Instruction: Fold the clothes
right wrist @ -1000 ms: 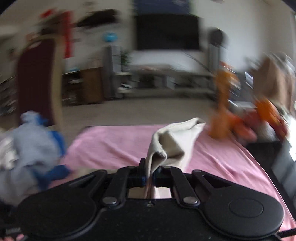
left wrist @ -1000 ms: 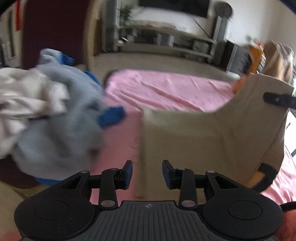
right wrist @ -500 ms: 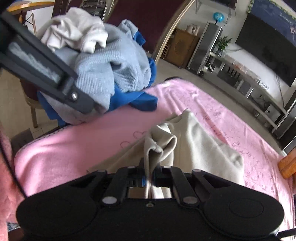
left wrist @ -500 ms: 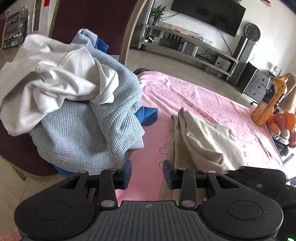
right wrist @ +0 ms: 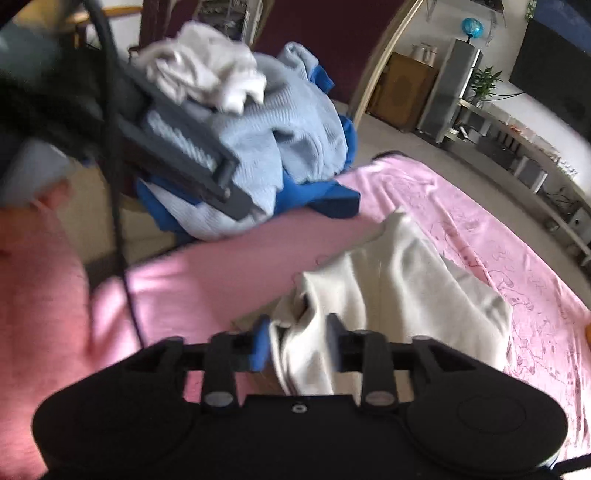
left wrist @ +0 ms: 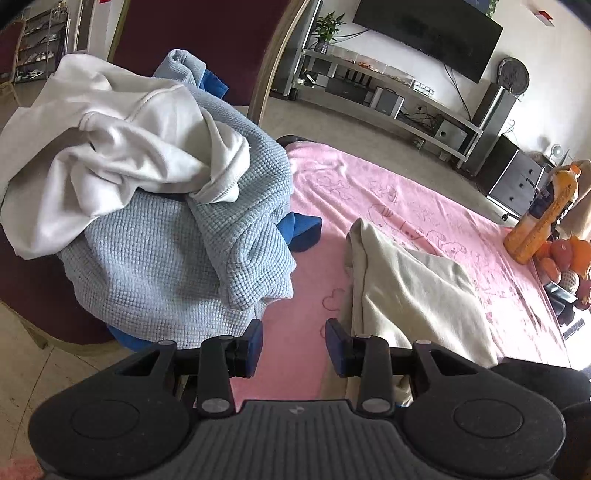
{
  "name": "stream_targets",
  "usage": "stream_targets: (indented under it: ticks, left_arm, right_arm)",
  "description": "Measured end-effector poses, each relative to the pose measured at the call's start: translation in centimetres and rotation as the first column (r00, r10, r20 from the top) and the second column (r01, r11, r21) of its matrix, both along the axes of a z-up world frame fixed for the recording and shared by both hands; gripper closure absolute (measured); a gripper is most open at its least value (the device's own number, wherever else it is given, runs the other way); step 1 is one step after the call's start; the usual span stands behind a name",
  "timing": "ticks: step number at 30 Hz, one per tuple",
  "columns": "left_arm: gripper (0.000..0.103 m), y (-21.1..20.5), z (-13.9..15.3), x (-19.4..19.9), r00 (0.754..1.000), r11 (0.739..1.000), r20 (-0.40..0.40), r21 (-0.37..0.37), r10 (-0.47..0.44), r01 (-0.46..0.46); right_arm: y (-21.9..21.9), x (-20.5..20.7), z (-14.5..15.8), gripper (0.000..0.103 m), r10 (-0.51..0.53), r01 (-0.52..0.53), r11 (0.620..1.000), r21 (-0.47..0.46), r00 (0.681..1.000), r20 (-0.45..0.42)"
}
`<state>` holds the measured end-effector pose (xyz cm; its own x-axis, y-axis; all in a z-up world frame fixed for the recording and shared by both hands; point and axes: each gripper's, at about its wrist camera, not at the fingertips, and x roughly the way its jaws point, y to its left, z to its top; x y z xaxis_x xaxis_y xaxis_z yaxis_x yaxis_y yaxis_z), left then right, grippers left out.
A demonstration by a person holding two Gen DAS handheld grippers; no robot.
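Probably a home living room: wall television (left wrist: 428, 33), media shelf (left wrist: 388, 96), houseplant (left wrist: 327, 29), laundry-piled chair (left wrist: 207, 48).

Both the left gripper (left wrist: 293, 347) and the right gripper (right wrist: 297, 345) hang spread wide, side by side.

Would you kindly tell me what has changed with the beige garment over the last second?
The right tongs opened and let go of the beige garment, which came down from mid-air onto the pink cloth. The left tongs stayed open and empty; the clothes pile stayed put.
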<state>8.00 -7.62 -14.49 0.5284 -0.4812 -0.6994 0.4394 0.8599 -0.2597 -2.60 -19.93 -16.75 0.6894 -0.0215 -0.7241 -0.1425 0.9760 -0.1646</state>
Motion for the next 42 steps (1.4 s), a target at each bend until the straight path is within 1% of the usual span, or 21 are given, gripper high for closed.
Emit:
stream_targets:
  ticks: [3, 4, 6, 7, 8, 11, 14, 16, 18, 19, 20, 22, 23, 24, 25, 29, 32, 34, 36, 39, 42]
  left_arm:
    - [0.067, -0.2, 0.1, -0.3, 1.0, 1.0, 0.016, 0.002, -0.014, 0.014]
    - [0.067, -0.3, 0.2, -0.3, 0.999, 1.0, 0.023, 0.001, -0.021, 0.021]
    - [0.067, -0.5, 0.3, -0.5, 0.999, 0.999, 0.034, -0.006, -0.039, 0.039]
    - [0.067, -0.6, 0.3, -0.7, 0.998, 0.999, 0.037, -0.009, -0.049, 0.049]
    - [0.07, -0.9, 0.3, -0.8, 0.997, 0.998, 0.04, -0.01, -0.062, 0.063]
    - [0.077, -2.5, 0.0, -1.4, 0.991, 0.992, 0.048, 0.018, -0.128, 0.127]
    - [0.08, -5.1, -0.9, -2.2, 0.974, 0.973, 0.042, 0.06, -0.224, 0.221]
    - [0.08, -6.7, -1.8, -2.5, 0.964, 0.96, 0.027, 0.098, -0.266, 0.262]
    - [0.08, -8.0, -2.9, -2.5, 0.959, 0.95, 0.0, 0.139, -0.283, 0.28]
    - [0.08, -8.5, -3.5, -2.4, 0.959, 0.946, -0.016, 0.16, -0.284, 0.283]
    - [0.08, -8.9, -4.1, -2.2, 0.959, 0.941, -0.026, 0.186, -0.282, 0.281]
    - [0.08, -9.3, -4.9, -2.0, 0.962, 0.932, -0.035, 0.24, -0.272, 0.272]
    - [0.072, -9.3, -5.2, -2.0, 0.963, 0.926, -0.036, 0.267, -0.266, 0.266]
    - [0.07, -9.3, -5.5, -1.9, 0.965, 0.92, -0.036, 0.293, -0.26, 0.259]
    - [0.068, -9.1, -5.6, -1.8, 0.967, 0.92, -0.043, 0.298, -0.252, 0.253]
    - [0.066, -7.8, -5.7, -1.8, 0.969, 0.925, -0.07, 0.289, -0.235, 0.245]
    - [0.064, -7.5, -5.6, -2.2, 0.969, 0.921, -0.064, 0.3, -0.24, 0.248]
    - [0.064, -7.0, -5.4, -2.2, 0.97, 0.925, -0.067, 0.292, -0.233, 0.243]
    - [0.067, -6.3, -4.9, -2.3, 0.972, 0.933, -0.066, 0.273, -0.224, 0.233]
    - [0.074, -4.9, -3.1, -2.5, 0.976, 0.956, -0.031, 0.199, -0.214, 0.216]
    - [0.074, -4.2, -0.9, -2.8, 0.975, 0.968, 0.022, 0.12, -0.222, 0.218]
  right_arm:
    - [-2.0, -1.8, 2.8, 0.065, -0.072, 0.07, 0.991, 0.11, 0.997, 0.011]
    - [-2.9, -2.4, 3.9, 0.062, -0.101, 0.097, 0.983, 0.155, 0.995, 0.018]
    - [-5.0, -4.1, 6.2, 0.053, -0.162, 0.148, 0.962, 0.227, 0.986, 0.043]
    - [-6.1, -4.7, 7.1, 0.045, -0.188, 0.167, 0.952, 0.256, 0.981, 0.058]
    - [-7.1, -5.4, 7.9, 0.042, -0.213, 0.185, 0.941, 0.284, 0.974, 0.071]
    - [-10.3, -6.5, 9.1, 0.038, -0.304, 0.261, 0.905, 0.336, 0.949, 0.081]
    - [-12.4, -6.3, 7.6, 0.038, -0.377, 0.34, 0.87, 0.356, 0.926, 0.035]
    - [-13.6, -6.2, 6.2, 0.043, -0.408, 0.378, 0.841, 0.386, 0.913, -0.006]
    - [-14.4, -5.9, 4.6, 0.063, -0.426, 0.408, 0.809, 0.423, 0.903, -0.055]
    - [-14.7, -5.8, 3.8, 0.077, -0.435, 0.423, 0.795, 0.435, 0.897, -0.078]
    - [-14.9, -5.5, 3.1, 0.081, -0.444, 0.44, 0.783, 0.44, 0.89, -0.101]
    - [-15.0, -4.8, 1.7, 0.083, -0.447, 0.454, 0.771, 0.446, 0.885, -0.127]
    - [-15.1, -4.5, 1.0, 0.083, -0.448, 0.46, 0.766, 0.45, 0.883, -0.139]
    - [-15.0, -4.2, 0.4, 0.083, -0.439, 0.456, 0.765, 0.454, 0.886, -0.149]
    - [-14.9, -3.9, -0.3, 0.083, -0.422, 0.445, 0.771, 0.455, 0.893, -0.158]
    - [-13.4, -3.4, -3.3, 0.084, -0.369, 0.428, 0.836, 0.344, 0.902, -0.225]
    - [-12.7, -4.6, -3.7, 0.084, -0.344, 0.408, 0.855, 0.321, 0.908, -0.24]
    - [-12.4, -5.5, -3.4, 0.085, -0.326, 0.397, 0.871, 0.29, 0.907, -0.266]
    - [-12.5, -6.4, -3.2, 0.085, -0.321, 0.401, 0.872, 0.282, 0.902, -0.29]
    - [-13.9, -8.0, -0.5, 0.084, -0.362, 0.42, 0.85, 0.319, 0.904, -0.226]
    - [-15.5, -9.2, 2.4, 0.084, -0.403, 0.43, 0.83, 0.356, 0.902, -0.153]
